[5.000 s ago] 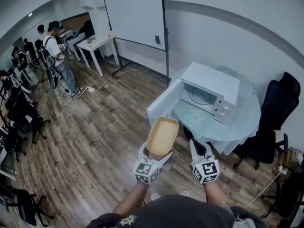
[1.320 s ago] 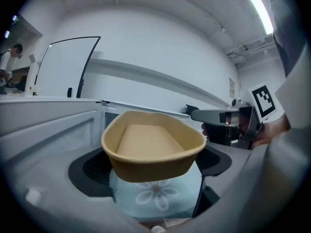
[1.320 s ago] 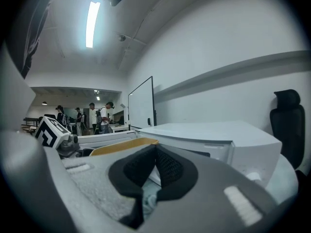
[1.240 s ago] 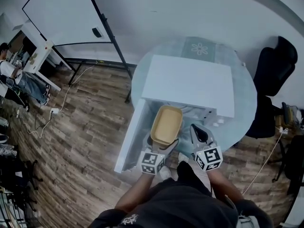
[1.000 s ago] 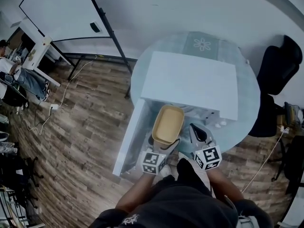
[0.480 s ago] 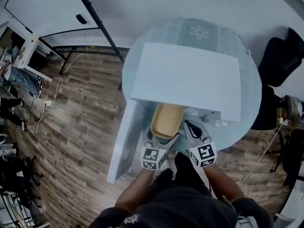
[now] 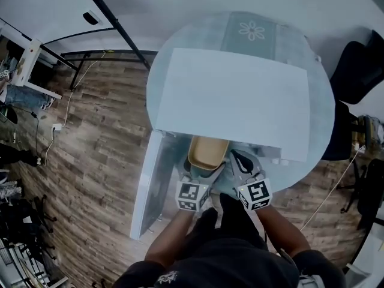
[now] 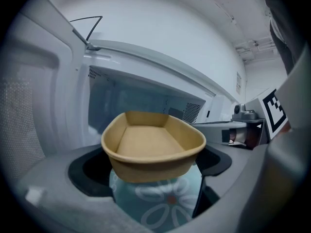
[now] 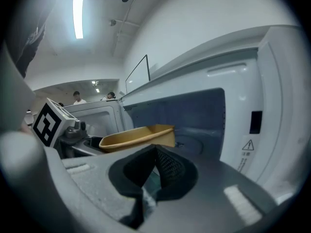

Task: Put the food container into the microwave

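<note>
The tan food container (image 7: pixel 207 151) hangs at the mouth of the open white microwave (image 7: pixel 240 98), its far end under the top edge. My left gripper (image 7: pixel 200 171) is shut on the container's near rim. In the left gripper view the empty container (image 8: pixel 153 147) is level in front of the microwave cavity (image 8: pixel 141 98), above a flower-print cloth. My right gripper (image 7: pixel 240 162) is just right of the container, shut and empty. In the right gripper view its black pads (image 9: pixel 167 166) meet, with the container (image 9: pixel 138 136) to the left and the cavity (image 9: pixel 194 125) ahead.
The microwave door (image 7: pixel 147 185) swings open to the left over the wooden floor. The microwave stands on a round table with a pale cloth (image 7: pixel 321 131). A black chair (image 7: pixel 360 65) is at the right, a whiteboard stand (image 7: pixel 114 23) at the back left.
Both grippers and the container have moved forward to the microwave; the container's far end now sits under the microwave's top edge. Five seconds ago it was carried over the floor.
</note>
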Demonstrator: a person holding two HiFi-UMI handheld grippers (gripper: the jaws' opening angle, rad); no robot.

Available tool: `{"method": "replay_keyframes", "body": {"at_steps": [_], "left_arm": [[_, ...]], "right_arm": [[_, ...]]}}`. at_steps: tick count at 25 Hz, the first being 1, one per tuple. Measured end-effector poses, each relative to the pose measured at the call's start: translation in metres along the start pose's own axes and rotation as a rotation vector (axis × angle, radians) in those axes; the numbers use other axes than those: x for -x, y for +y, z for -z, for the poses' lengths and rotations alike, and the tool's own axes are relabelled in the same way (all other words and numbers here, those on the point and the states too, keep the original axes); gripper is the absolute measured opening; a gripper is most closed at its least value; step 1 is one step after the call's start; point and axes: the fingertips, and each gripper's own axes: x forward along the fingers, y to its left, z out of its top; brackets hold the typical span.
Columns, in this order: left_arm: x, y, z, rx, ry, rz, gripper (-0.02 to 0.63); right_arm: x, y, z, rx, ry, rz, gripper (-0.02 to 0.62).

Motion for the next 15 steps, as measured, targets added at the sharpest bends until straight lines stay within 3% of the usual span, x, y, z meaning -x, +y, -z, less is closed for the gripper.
{"method": "replay_keyframes", "body": {"at_steps": [15], "left_arm": [[-0.047,0.032,0.01,-0.015,0.031,-0.053,0.532]], "right_arm": [[-0.027,-0.026,0.014,-0.076,0.001,0.029,0.002]]}}
